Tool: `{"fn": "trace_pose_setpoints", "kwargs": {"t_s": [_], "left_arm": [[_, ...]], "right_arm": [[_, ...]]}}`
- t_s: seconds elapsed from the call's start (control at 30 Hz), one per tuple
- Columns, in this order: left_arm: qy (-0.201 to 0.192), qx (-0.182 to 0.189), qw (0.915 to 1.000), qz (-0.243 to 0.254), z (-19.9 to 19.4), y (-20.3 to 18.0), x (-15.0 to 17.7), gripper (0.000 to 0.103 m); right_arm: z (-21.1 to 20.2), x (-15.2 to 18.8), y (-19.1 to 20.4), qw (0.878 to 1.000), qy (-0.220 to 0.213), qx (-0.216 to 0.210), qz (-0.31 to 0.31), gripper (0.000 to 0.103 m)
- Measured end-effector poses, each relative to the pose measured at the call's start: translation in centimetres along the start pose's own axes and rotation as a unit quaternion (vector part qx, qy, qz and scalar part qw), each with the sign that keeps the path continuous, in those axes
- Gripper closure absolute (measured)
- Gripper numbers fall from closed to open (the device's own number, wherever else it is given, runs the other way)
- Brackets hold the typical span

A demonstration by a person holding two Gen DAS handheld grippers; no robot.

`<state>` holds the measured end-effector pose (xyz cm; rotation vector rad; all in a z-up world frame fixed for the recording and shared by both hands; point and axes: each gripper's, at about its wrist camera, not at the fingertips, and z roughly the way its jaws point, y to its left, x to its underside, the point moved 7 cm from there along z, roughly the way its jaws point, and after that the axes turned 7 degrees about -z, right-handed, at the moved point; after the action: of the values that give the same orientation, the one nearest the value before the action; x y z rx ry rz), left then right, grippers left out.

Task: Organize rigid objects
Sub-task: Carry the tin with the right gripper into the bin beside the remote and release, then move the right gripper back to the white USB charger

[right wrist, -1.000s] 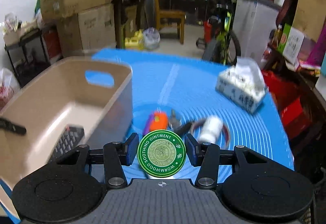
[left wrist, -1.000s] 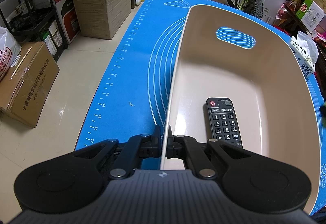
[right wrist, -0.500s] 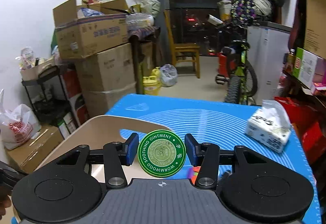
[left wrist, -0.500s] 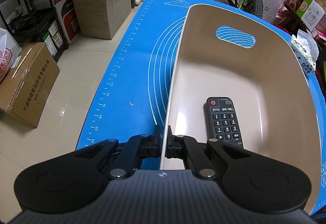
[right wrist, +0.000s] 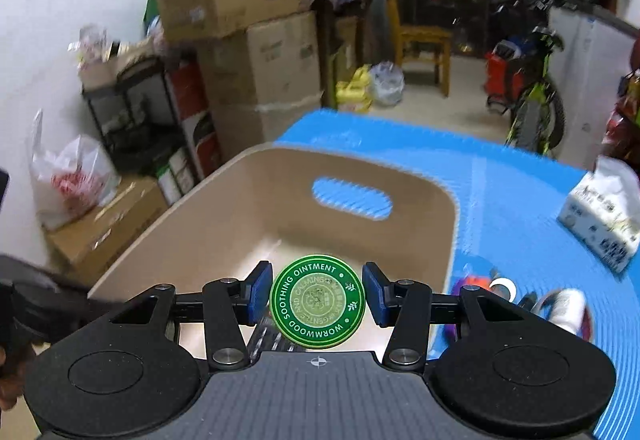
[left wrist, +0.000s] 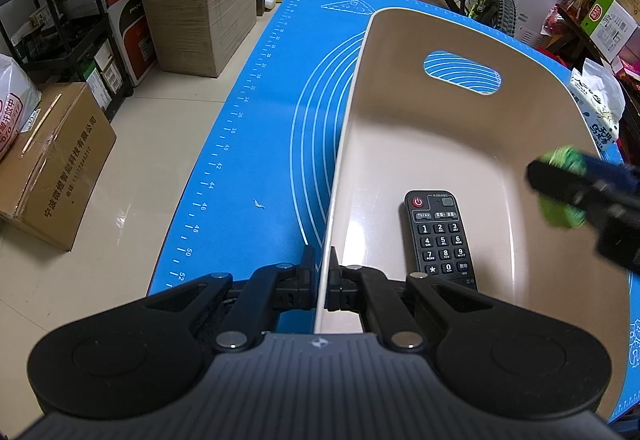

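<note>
A beige bin (left wrist: 352, 99) with a handle cut-out stands on the blue mat (left wrist: 260, 139). My left gripper (left wrist: 323, 268) is shut on the bin's near rim. A black remote (left wrist: 440, 236) lies flat on the bin floor. My right gripper (right wrist: 317, 296) is shut on a round green ointment tin (right wrist: 317, 302), held lid-up above the near end of the bin (right wrist: 240, 207). In the left wrist view the right gripper (left wrist: 560, 191) comes in blurred from the right above the bin, green tin (left wrist: 562, 157) between its blue pads.
A tissue pack (right wrist: 600, 215) sits on the mat right of the bin. Near it lie an orange and purple toy (right wrist: 472, 284), a tape roll (right wrist: 504, 286) and a white bottle (right wrist: 568, 310). Cardboard boxes (left wrist: 52, 163) stand on the floor past the mat's left edge.
My right gripper has carried the tin leftwards from above the small items to above the bin, and now shows in the left wrist view. The left gripper and the bin have stayed still.
</note>
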<state>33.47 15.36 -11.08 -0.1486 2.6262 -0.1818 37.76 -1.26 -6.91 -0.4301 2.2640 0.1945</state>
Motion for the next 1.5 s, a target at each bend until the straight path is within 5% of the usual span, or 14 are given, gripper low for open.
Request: {"fn": "trace_pose_setpoints", "kwargs": {"t_s": [0.4, 0.57, 0.8, 0.9, 1.27, 1.5], "left_arm": [[0.0, 0.0, 1.0, 0.0, 0.0, 0.0, 0.0, 0.098], [0.0, 0.0, 1.0, 0.001, 0.0, 0.0, 0.0, 0.098], [0.001, 0.0, 1.0, 0.0, 0.0, -0.1, 0.0, 0.098], [0.0, 0.001, 1.0, 0.0, 0.0, 0.0, 0.0, 0.098], [0.001, -0.003, 1.0, 0.002, 0.0, 0.0, 0.0, 0.098], [0.0, -0.004, 1.0, 0.002, 0.0, 0.0, 0.0, 0.098]], "right_arm": [[2.5, 3.1, 3.3, 0.994, 0.098, -0.029, -0.047, 0.048], [2.6, 3.3, 3.6, 0.993, 0.104, -0.036, -0.047, 0.042], [0.7, 2.3, 2.6, 0.996, 0.062, -0.062, -0.023, 0.031], [-0.6, 1.7, 1.6, 0.998, 0.034, -0.044, -0.012, 0.013], [-5.1, 0.3, -6.1, 0.996, -0.048, 0.014, 0.072, 0.01], [-5.5, 1.9, -11.2, 0.991, -0.053, 0.061, 0.102, 0.009]]}}
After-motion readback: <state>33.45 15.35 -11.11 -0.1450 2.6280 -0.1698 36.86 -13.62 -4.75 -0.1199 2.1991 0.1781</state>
